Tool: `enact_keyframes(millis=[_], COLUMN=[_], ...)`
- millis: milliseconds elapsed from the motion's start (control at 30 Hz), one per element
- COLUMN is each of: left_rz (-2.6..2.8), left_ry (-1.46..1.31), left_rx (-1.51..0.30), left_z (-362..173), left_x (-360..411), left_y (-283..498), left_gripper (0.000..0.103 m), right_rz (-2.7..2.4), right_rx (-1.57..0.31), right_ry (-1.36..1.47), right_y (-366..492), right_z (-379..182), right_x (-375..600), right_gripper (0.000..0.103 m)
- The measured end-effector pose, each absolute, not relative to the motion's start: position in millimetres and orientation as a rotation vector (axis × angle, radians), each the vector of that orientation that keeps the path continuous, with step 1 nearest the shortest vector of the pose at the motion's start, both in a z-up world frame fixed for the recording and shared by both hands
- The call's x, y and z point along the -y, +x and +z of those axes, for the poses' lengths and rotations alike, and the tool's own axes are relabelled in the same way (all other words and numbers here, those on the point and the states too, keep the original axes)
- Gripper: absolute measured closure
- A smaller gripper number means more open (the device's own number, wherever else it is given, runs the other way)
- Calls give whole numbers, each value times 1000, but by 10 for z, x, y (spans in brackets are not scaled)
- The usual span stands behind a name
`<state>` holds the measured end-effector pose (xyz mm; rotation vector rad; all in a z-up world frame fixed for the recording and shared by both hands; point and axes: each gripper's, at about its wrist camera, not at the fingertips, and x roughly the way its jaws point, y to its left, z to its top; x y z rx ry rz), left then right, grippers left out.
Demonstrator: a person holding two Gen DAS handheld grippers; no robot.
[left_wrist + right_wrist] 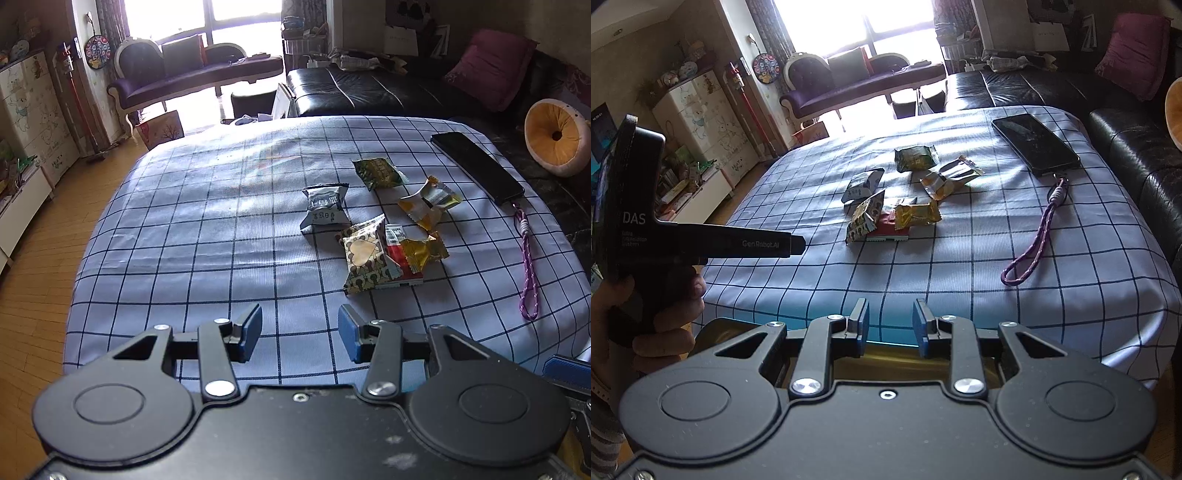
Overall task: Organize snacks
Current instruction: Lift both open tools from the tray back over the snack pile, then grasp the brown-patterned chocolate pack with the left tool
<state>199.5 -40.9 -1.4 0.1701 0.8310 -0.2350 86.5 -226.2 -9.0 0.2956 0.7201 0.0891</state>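
Observation:
Several snack packets lie in a loose pile on the blue checked tablecloth (207, 236): a grey-white packet (324, 208), a green packet (378, 171), a torn yellow-white wrapper (428, 205), a patterned heart packet (365, 260), a red packet (402, 267) and a gold packet (424, 249). The same pile shows in the right wrist view (897, 195). My left gripper (300, 334) is open and empty, near the table's front edge, short of the pile. My right gripper (891, 325) is open and empty, at the front edge over a dark gold-lined box (908, 360).
A black phone (476, 166) with a purple lanyard (528, 266) lies at the table's right side. A black sofa (369, 92) stands behind the table, a round cushion (554, 142) to the right. The left gripper's handle, held by a hand, (683, 236) shows at left.

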Motion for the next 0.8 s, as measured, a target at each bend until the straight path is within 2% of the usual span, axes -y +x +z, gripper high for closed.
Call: enact_keyframes(millis=[333,800], left_rz=[-272,-382], left_ry=[113,93], left_rx=[-842,-868], left_z=[-15,-127], left_x=[404,916], left_y=[2298,2663], left_gripper=[56,54], right_rz=[92,86], right_rx=[-713,-719], right_ry=[278,281], right_y=[980,1050], right_z=[-125,-172], right_x=[2217,2295], right_gripper=[64,64])
